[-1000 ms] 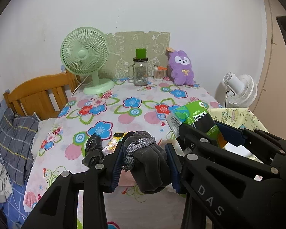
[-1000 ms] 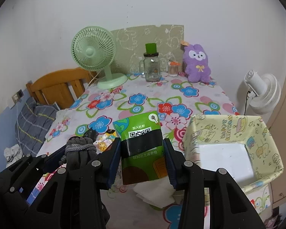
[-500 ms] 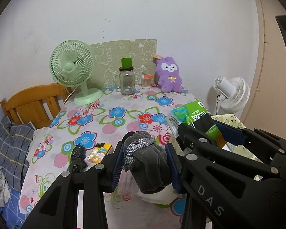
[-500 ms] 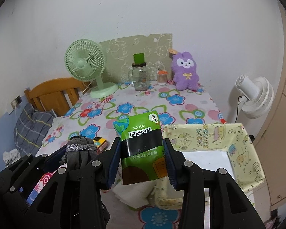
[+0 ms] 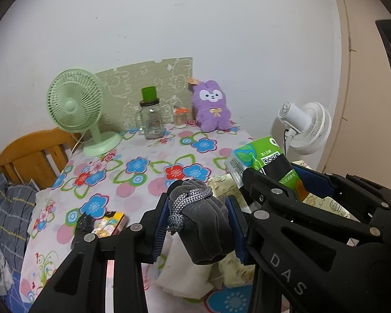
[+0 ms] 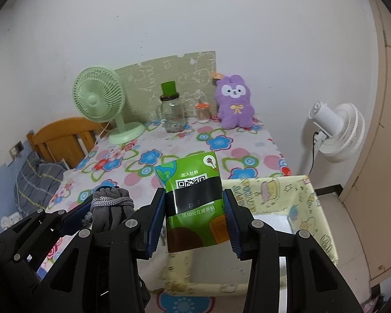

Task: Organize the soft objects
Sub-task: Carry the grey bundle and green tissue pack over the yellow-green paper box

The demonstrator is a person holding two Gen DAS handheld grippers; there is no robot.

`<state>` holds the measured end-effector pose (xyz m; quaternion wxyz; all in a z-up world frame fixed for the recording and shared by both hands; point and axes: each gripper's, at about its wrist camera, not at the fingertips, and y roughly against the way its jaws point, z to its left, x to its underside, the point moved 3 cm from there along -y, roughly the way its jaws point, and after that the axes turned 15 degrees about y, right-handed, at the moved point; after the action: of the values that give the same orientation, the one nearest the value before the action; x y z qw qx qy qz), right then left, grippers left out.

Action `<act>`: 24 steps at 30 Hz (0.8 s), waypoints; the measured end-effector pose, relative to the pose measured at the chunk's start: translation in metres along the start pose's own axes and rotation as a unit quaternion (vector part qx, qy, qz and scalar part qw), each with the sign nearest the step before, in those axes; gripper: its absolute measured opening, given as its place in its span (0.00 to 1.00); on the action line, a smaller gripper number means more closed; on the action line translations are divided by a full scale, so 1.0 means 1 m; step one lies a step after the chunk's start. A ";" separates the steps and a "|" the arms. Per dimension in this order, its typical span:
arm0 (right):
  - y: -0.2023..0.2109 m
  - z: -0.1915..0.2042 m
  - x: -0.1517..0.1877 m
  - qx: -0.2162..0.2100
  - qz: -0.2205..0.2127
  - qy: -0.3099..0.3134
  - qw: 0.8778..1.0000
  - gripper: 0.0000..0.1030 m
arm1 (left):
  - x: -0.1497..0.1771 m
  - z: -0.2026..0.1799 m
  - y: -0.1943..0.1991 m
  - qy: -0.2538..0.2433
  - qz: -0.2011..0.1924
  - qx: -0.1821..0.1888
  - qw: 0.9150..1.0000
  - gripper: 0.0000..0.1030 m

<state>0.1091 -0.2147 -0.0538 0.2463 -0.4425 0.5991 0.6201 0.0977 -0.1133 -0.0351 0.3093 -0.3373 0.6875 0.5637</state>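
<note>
At the back of the flowered tablecloth (image 6: 153,156) you have a mint-green desk fan (image 6: 101,101) on the left, a glass jar (image 6: 172,116) with a green cup on top just right of it, then a small orange-lidded jar (image 6: 202,112), all in front of a patterned board (image 6: 166,78) propped against the wall. Left of the table you can see a wooden headboard (image 6: 62,138) and a grey checked cloth (image 6: 36,177) bunched below it. To the right, a white standing fan (image 6: 336,130) stands on the floor beside the table.
</note>
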 end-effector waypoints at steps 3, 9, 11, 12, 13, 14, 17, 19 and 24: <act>-0.001 -0.011 0.000 0.007 -0.002 -0.006 1.000 0.45 | -0.002 -0.011 -0.006 -0.009 0.001 0.009 1.000 0.42; -0.008 -0.033 0.003 0.017 0.002 -0.017 1.000 0.45 | -0.003 -0.029 -0.020 -0.022 0.008 0.022 0.999 0.42; -0.011 -0.039 0.004 0.020 0.006 -0.020 1.000 0.45 | -0.003 -0.034 -0.026 -0.026 0.012 0.024 0.999 0.42; -0.013 -0.043 0.005 0.021 0.008 -0.023 0.999 0.45 | -0.003 -0.038 -0.029 -0.030 0.014 0.026 0.999 0.42; -0.014 -0.046 0.006 0.022 0.010 -0.025 0.999 0.45 | -0.003 -0.040 -0.033 -0.032 0.017 0.027 0.999 0.42; -0.016 -0.049 0.007 0.023 0.012 -0.027 0.999 0.45 | -0.002 -0.042 -0.035 -0.033 0.018 0.028 0.999 0.42; -0.024 -0.058 0.012 0.026 0.021 -0.034 0.999 0.45 | 0.001 -0.050 -0.047 -0.038 0.031 0.034 0.998 0.42; -0.030 -0.064 0.016 0.028 0.030 -0.039 0.998 0.45 | 0.002 -0.054 -0.054 -0.042 0.038 0.037 0.998 0.42; -0.039 -0.075 0.023 0.031 0.043 -0.049 0.997 0.45 | 0.007 -0.062 -0.067 -0.052 0.052 0.038 0.997 0.43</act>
<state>0.1499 -0.2861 -0.0856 0.2622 -0.3770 0.6239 0.6324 0.1455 -0.1846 -0.0677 0.3274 -0.2594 0.7084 0.5690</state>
